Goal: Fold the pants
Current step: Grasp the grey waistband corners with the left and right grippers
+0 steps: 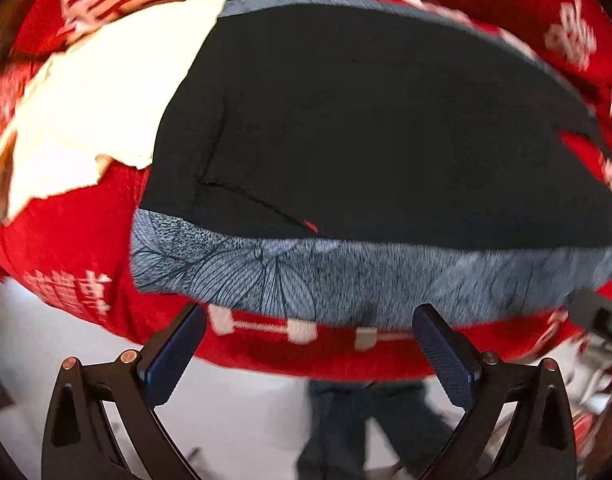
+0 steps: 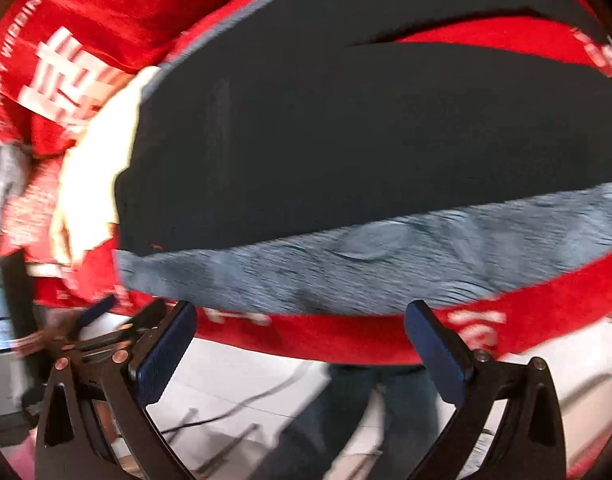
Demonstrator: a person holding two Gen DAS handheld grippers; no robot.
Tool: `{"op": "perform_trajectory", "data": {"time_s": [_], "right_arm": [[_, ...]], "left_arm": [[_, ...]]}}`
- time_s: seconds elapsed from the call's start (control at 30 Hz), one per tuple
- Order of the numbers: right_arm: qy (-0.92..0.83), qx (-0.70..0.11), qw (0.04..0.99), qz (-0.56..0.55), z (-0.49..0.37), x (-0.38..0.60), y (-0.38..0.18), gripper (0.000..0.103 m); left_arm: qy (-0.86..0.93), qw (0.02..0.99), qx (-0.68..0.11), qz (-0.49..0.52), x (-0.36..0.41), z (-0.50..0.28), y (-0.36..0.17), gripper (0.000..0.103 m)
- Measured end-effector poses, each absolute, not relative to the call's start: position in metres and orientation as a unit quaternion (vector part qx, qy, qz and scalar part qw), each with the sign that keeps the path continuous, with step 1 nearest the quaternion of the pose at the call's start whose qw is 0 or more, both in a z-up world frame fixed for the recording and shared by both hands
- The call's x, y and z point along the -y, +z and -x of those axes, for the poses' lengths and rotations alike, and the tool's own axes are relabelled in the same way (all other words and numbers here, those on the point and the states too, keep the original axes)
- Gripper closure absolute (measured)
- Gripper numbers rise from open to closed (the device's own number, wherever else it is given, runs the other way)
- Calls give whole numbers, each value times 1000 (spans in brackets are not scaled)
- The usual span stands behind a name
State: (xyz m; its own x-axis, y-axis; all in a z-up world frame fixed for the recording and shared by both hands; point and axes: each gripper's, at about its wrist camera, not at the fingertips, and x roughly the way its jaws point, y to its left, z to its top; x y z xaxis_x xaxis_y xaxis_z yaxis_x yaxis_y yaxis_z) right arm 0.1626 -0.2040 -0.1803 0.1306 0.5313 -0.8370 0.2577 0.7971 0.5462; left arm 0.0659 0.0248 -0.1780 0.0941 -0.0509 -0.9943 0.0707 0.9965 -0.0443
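Dark navy pants (image 1: 366, 132) lie flat on a grey patterned cloth (image 1: 306, 276) spread over a red cover. A pocket seam shows near their left end. The two legs part at the far right (image 2: 446, 36). My left gripper (image 1: 310, 320) is open and empty, above the near edge of the grey cloth, apart from the pants. My right gripper (image 2: 302, 316) is open and empty, also just short of the grey cloth's (image 2: 366, 256) near edge. The pants (image 2: 346, 136) fill the right wrist view.
The red cover (image 1: 78, 240) with white characters drapes over the surface edge. A cream cloth (image 1: 106, 92) lies left of the pants. The person's legs in jeans (image 1: 366, 420) and a pale floor show below. The other gripper (image 2: 98, 312) shows at left.
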Motion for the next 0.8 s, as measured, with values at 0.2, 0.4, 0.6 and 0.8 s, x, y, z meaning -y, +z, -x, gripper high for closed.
{"op": "perform_trajectory", "data": {"time_s": [0.2, 0.4, 0.6, 0.8], "right_arm": [[201, -631, 610, -434, -151, 191, -230, 40], [223, -617, 590, -470, -137, 185, -278, 40], [243, -562, 607, -506, -143, 185, -272, 40], [245, -508, 573, -594, -153, 185, -269, 38]], "left_arm": [[-85, 738, -661, 111, -62, -70, -191, 0], [-101, 732, -658, 143, -80, -66, -204, 0], [-119, 720, -660, 177, -87, -53, -214, 0], [-140, 695, -660, 248, -84, -49, -219, 0]]}}
